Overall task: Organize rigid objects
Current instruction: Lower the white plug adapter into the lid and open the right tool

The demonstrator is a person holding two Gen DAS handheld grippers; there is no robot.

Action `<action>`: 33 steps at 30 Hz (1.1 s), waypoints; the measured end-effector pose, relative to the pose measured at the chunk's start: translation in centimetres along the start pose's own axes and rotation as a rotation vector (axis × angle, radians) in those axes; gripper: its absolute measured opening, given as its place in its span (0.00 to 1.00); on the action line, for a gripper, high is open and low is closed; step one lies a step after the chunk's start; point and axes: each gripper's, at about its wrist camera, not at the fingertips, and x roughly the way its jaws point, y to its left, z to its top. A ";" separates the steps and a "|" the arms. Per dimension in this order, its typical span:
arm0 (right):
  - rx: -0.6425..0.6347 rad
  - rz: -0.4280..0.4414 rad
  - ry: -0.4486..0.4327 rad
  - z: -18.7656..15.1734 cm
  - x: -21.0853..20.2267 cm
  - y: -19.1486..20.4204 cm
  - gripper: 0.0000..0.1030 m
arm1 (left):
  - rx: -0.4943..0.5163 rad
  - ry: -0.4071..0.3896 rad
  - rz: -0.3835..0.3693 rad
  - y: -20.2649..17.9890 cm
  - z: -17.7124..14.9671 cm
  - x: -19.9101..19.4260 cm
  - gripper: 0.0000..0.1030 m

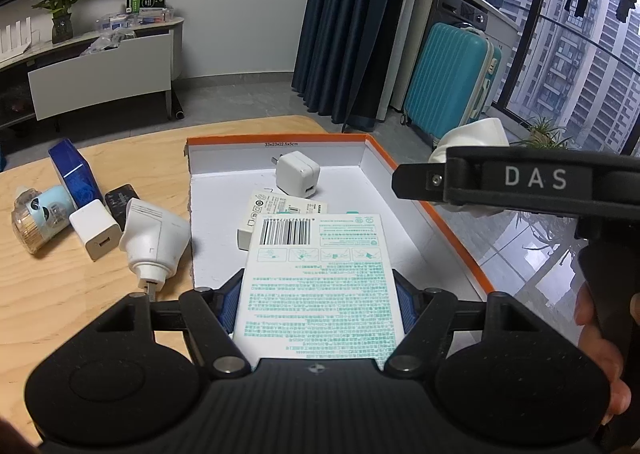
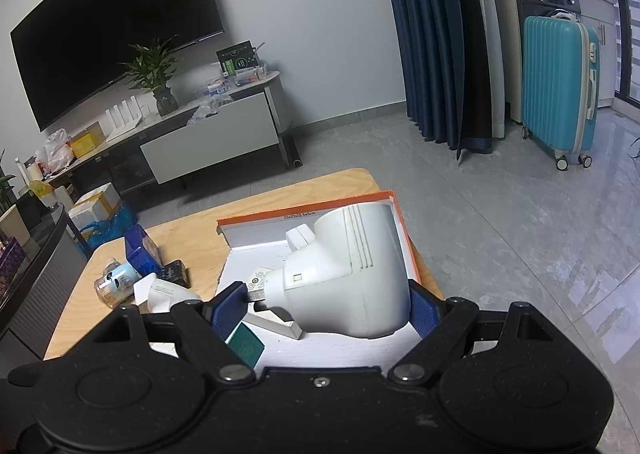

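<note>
The wooden table [image 1: 60, 294] carries an orange-edged cardboard box lid [image 1: 452, 234] with a white interior, lying open side up. On the table left of the lid sit, largest first: a white cone-shaped plug-in device [image 1: 156, 242] lying on its side, a blue carton [image 1: 74, 173], a clear jar with a pale blue label [image 1: 38, 217], a white USB charger cube [image 1: 96, 230] and a small dark box [image 1: 120, 201] (these are packed closely, several touching). Inside the lid lie a white USB wall charger [image 1: 296, 173] near the far wall and a small white printed box [image 1: 276, 213] nearer the middle. Nothing stands between either gripper and the lid floor.

The left gripper [image 1: 318, 306] is closed on a flat white packet [image 1: 320, 286] printed with teal text and a barcode; its blue pads [image 1: 228, 306] press both long edges. The packet juts forward over the near part of the lid, its far end overlapping the small printed box in this view.

The right gripper [image 2: 328, 306] clamps a second white cone-shaped plug-in device [image 2: 352, 274] with ribbed grooves, wide end toward the right pad, metal prongs toward the left pad [image 2: 228, 310]. It is held above the lid interior (contact with the floor cannot be told). In the left wrist view the right gripper [image 1: 436, 179] crosses the lid's right rim.
</note>
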 end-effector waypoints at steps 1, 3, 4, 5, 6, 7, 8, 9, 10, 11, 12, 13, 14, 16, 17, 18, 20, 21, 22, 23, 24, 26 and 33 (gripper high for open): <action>0.000 -0.001 0.001 0.0 0.1 0.0 0.95 | 0.001 0.001 -0.001 0.0 0.0 0.1 0.70; -0.001 -0.001 0.004 0.1 0.2 -0.1 0.95 | 0.003 0.002 -0.003 -0.1 0.0 0.2 0.70; -0.002 -0.002 0.005 0.1 0.3 -0.1 0.95 | 0.003 0.003 -0.004 -0.1 0.0 0.2 0.70; -0.004 -0.002 0.007 0.2 0.4 -0.2 0.95 | 0.003 0.004 -0.004 -0.2 0.0 0.3 0.70; -0.006 -0.002 0.010 0.2 0.5 -0.2 0.95 | 0.004 0.005 -0.006 -0.2 0.0 0.4 0.70; -0.007 -0.004 0.012 0.2 0.6 -0.2 0.95 | 0.005 0.006 -0.007 -0.2 0.0 0.4 0.70; -0.008 -0.005 0.014 0.2 0.7 -0.1 0.95 | 0.005 0.007 -0.008 -0.2 0.0 0.5 0.70; -0.008 -0.005 0.016 0.2 0.8 -0.1 0.95 | 0.006 0.008 -0.009 -0.2 0.0 0.6 0.70; -0.008 -0.006 0.018 0.2 1.0 -0.1 0.95 | 0.007 0.009 -0.010 -0.2 0.0 0.7 0.70; -0.010 -0.007 0.021 0.2 1.1 0.0 0.95 | 0.007 0.010 -0.011 -0.2 0.1 0.7 0.70; -0.012 -0.008 0.024 0.3 1.3 0.0 0.95 | 0.007 0.011 -0.013 -0.2 0.1 0.8 0.70; -0.014 -0.009 0.027 0.3 1.4 0.0 0.95 | 0.008 0.012 -0.015 -0.2 0.1 0.8 0.70; -0.015 -0.009 0.029 0.4 1.6 -0.2 0.95 | 0.008 0.014 -0.016 -0.2 0.1 0.9 0.70; -0.017 -0.009 0.035 0.5 2.0 -0.2 0.96 | 0.008 0.016 -0.018 -0.3 0.1 1.0 0.70; -0.019 -0.011 0.039 0.6 2.2 -0.2 0.96 | 0.009 0.017 -0.020 -0.3 0.1 1.1 0.70; -0.022 -0.013 0.042 0.6 2.4 -0.2 0.96 | 0.008 0.019 -0.020 -0.3 0.1 1.2 0.70; -0.027 -0.017 0.050 0.8 2.9 -0.3 0.96 | 0.008 0.022 -0.023 -0.2 0.1 1.4 0.70; -0.029 -0.019 0.054 0.8 3.2 -0.3 0.96 | 0.007 0.023 -0.023 -0.2 0.1 1.5 0.70; -0.033 -0.022 0.057 0.9 3.5 -0.3 0.96 | 0.006 0.024 -0.024 -0.2 0.1 1.6 0.70; -0.035 -0.025 0.060 0.9 3.7 -0.2 0.96 | 0.006 0.025 -0.025 -0.2 0.1 1.6 0.70; -0.037 -0.027 0.065 1.1 4.0 -0.3 0.96 | 0.007 0.026 -0.026 -0.2 0.0 1.7 0.70; -0.044 -0.032 0.073 1.2 4.7 -0.3 0.96 | 0.008 0.028 -0.029 -0.3 0.0 1.7 0.70; -0.028 -0.015 0.019 2.1 5.5 -1.1 0.97 | 0.016 0.033 -0.035 -0.5 0.0 2.1 0.70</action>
